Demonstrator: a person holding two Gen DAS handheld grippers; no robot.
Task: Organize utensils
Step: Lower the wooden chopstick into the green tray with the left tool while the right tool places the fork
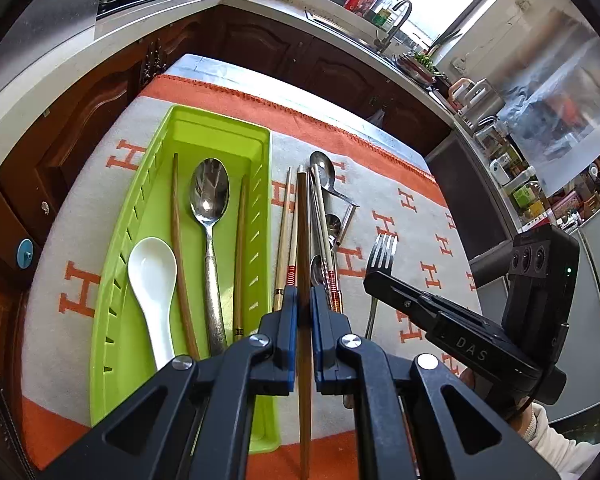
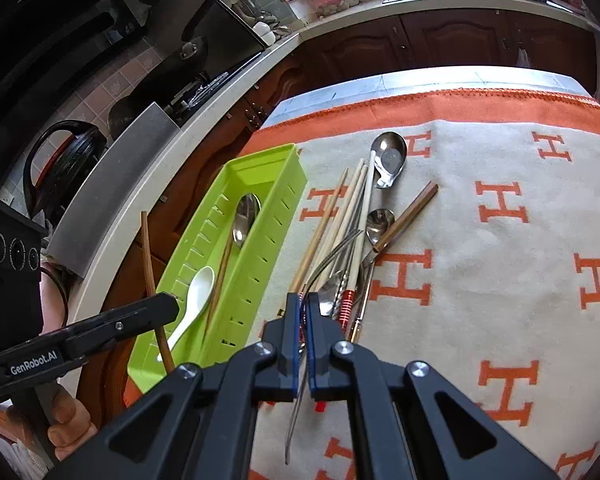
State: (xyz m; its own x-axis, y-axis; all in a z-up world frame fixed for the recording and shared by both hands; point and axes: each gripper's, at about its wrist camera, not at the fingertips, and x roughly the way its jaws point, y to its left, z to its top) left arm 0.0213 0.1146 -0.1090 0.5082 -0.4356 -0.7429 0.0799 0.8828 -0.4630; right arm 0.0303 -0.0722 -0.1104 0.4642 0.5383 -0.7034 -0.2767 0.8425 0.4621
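The left hand-held gripper [image 1: 304,300] is clamped shut on a dark brown chopstick [image 1: 302,216], which runs lengthwise between its pads just right of the green tray [image 1: 220,128]. The right hand-held gripper [image 2: 303,308] is closed on a metal fork [image 2: 332,248], right of the tray beside the loose pile of chopsticks and spoons [image 2: 380,224] on the H-patterned cloth [image 2: 500,280]. Inside the tray lie a white spoon [image 1: 152,272], a metal spoon [image 1: 209,200] and wooden chopsticks [image 1: 179,248].
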